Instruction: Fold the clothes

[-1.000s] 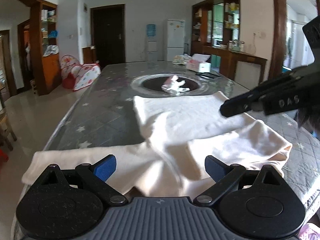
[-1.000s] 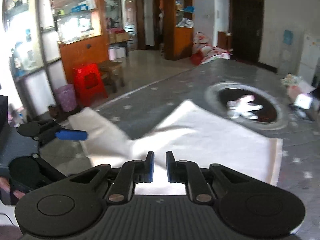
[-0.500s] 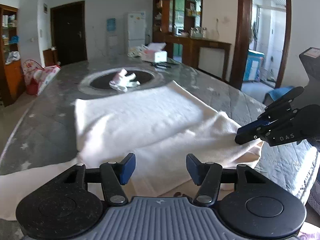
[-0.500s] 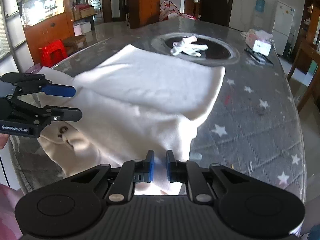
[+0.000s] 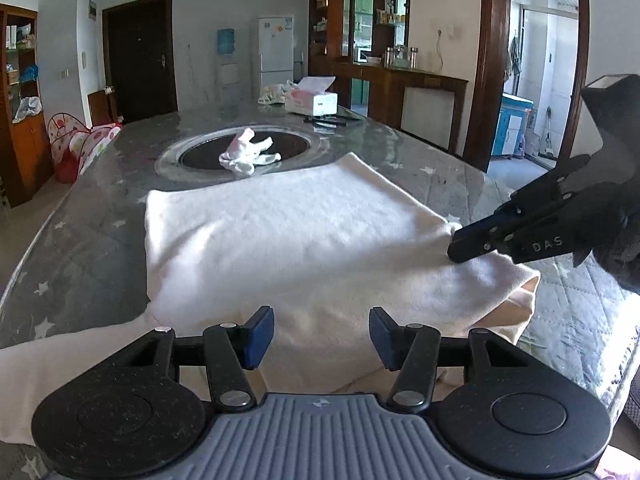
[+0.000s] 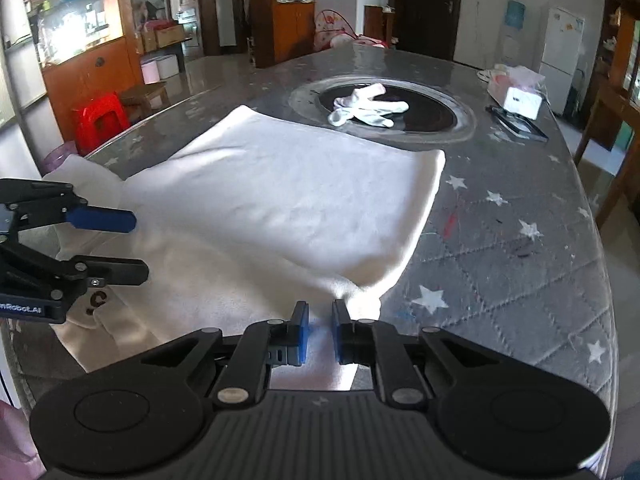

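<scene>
garment: cream garment lies on the worktop, right ahead of both grippers; near edge hangs toward them, far edge stops just short of the round inset.
fold state: upper layer lies doubled over a lower one; the lower layer sticks out under the left gripper's fingers and runs off to its left. Looks like one fold is laid, not a finished packet.
left to do: judging by the loose flap and uneven near edges, more folds and squaring up are needed. How many, I cannot tell.
right gripper: right gripper has fingers nearly pressed together, pinching a bunched corner of the garment at its tips; the left wrist view confirms cloth pulled into the tips.
left gripper: left gripper is spread wide, holding nothing; cloth lies below and ahead of its fingers; contact not clear.
beyond garment: white socks sit in the round dark inset, well ahead of both grippers, apart from the garment.
far end: tissue box past the inset, ahead and right of the left gripper.
</scene>
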A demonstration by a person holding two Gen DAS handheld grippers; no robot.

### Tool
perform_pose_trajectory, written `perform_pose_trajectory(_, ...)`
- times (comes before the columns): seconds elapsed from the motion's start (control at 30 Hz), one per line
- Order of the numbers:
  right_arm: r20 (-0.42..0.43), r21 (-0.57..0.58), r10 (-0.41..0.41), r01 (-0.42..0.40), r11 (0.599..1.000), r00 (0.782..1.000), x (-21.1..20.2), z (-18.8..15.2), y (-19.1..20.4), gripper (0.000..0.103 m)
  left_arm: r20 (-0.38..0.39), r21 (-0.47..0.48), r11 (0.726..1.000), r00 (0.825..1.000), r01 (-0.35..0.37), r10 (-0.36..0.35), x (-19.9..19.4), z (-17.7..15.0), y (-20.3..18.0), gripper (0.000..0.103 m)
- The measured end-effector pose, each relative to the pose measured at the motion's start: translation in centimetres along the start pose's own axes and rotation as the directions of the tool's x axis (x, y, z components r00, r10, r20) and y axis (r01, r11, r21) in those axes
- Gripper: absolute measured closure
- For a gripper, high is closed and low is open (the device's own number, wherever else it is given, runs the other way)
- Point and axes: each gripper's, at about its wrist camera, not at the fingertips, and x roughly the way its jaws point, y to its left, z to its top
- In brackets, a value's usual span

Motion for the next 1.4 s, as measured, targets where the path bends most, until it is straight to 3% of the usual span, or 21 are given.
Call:
perform_pose_trajectory(0.43,-0.009,-0.047,-0.019,0.018,0.999,1.000,-0.6,0.4,1.3,0.091,0.047,-0.071,0.996,0.997,-0.059,0.062,-2.5,-0.3,2.0,0.046)
perform_pose_trajectory(0.67,0.013,-0.126,0.091,-0.089,0.988,0.996,-0.9,1.8,4.9,0.090,0.088,-0.153,0.980,0.986,-0.125,0.139,-5.1,-0.5,4.4,0.044)
perform_pose_trajectory(0.9,-0.040,-0.172,0.131,-0.136,0.976,0.991,1.0,1.2,7.3,0.088,0.108,-0.231,0.955,0.971,-0.186,0.215,-7.2,-1.0,6.8,0.041)
perform_pose_trajectory(1.4,-0.042,-0.145,0.119,-0.124,0.982,0.992,0.7,0.8,6.5,0.082,0.083,-0.369,0.875,0.926,-0.315,0.368,-9.6,-3.0,11.5,0.038)
